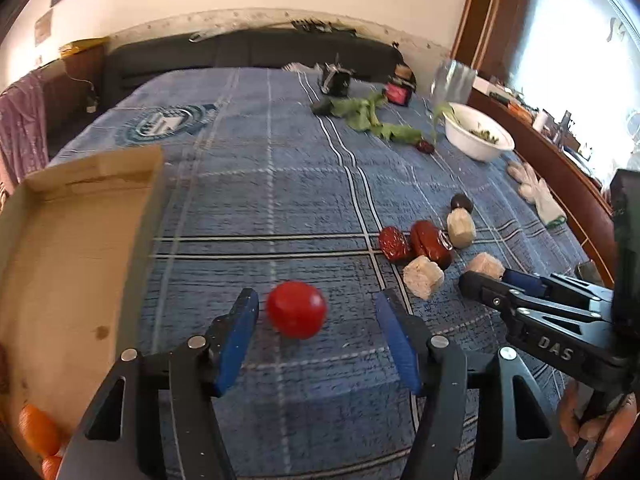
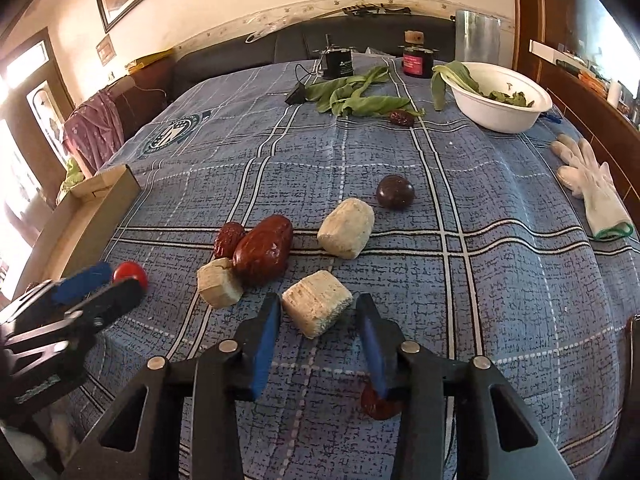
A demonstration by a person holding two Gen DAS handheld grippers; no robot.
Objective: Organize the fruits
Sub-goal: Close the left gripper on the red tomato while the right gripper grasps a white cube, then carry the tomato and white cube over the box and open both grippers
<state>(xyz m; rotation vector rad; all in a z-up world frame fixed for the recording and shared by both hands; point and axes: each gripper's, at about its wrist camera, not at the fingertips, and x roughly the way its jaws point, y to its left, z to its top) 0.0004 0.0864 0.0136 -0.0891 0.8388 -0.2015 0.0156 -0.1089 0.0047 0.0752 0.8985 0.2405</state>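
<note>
One cherry tomato (image 1: 296,309), round, glossy and bright red, lies on the blue plaid cloth of the table (image 1: 256,184), between the spread blue pads of the left hand-held gripper (image 1: 316,334) and touching neither. At its 2 o'clock sits a cluster: two wrinkled red jujubes (image 1: 416,243) side by side, three pale porous cut blocks (image 2: 317,309) and one dark round fruit (image 2: 395,191). The right hand-held gripper (image 2: 318,340) is also spread, its pads flanking the nearest pale block without contact. A third jujube (image 2: 402,118) lies far off at 12 o'clock beside green leaves (image 2: 356,98) and one white bowl (image 2: 500,96). One open cardboard box (image 1: 72,264) stands at the tomato's 9 o'clock, with orange fruit (image 1: 38,430) in its near corner.
</note>
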